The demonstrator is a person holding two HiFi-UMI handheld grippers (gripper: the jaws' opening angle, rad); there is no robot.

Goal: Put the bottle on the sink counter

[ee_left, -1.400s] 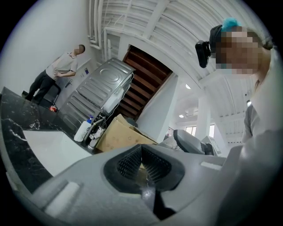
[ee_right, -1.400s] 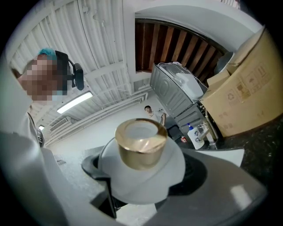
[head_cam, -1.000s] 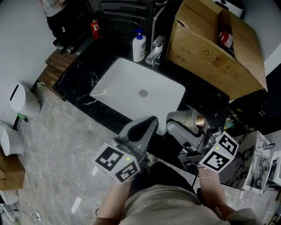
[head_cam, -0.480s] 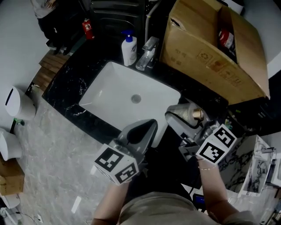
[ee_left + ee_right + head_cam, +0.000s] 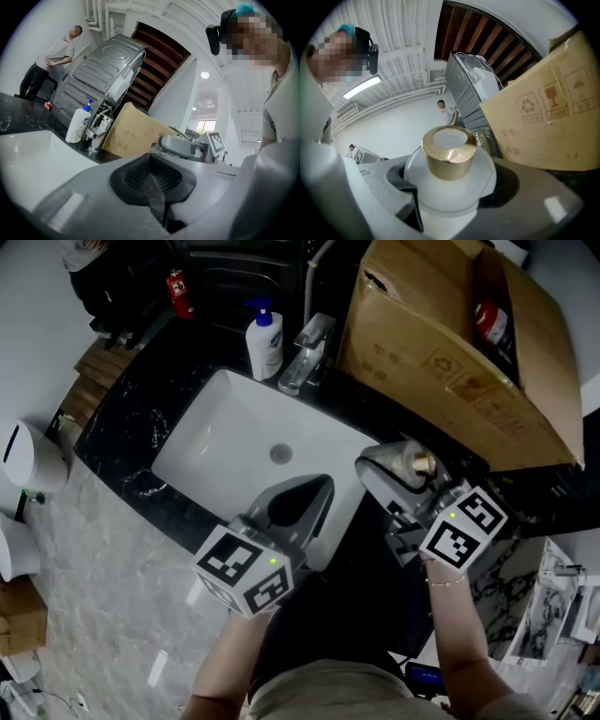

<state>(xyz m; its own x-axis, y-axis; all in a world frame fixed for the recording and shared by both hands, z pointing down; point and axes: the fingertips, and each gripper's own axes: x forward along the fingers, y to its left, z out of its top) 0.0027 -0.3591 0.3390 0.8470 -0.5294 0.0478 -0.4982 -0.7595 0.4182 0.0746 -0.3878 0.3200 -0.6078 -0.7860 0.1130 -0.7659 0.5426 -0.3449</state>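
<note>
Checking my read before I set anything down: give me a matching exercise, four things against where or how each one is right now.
Things:
1. gold-capped bottle
2. pump bottle
3. cardboard box
4. left gripper

States:
A. jaws together, nothing between them
B. on the counter behind the sink, beside the faucet
C. gripped in the jaws of the right gripper
D. standing right of the sink in the head view

Pairs: 1-C, 2-B, 3-D, 4-A
</note>
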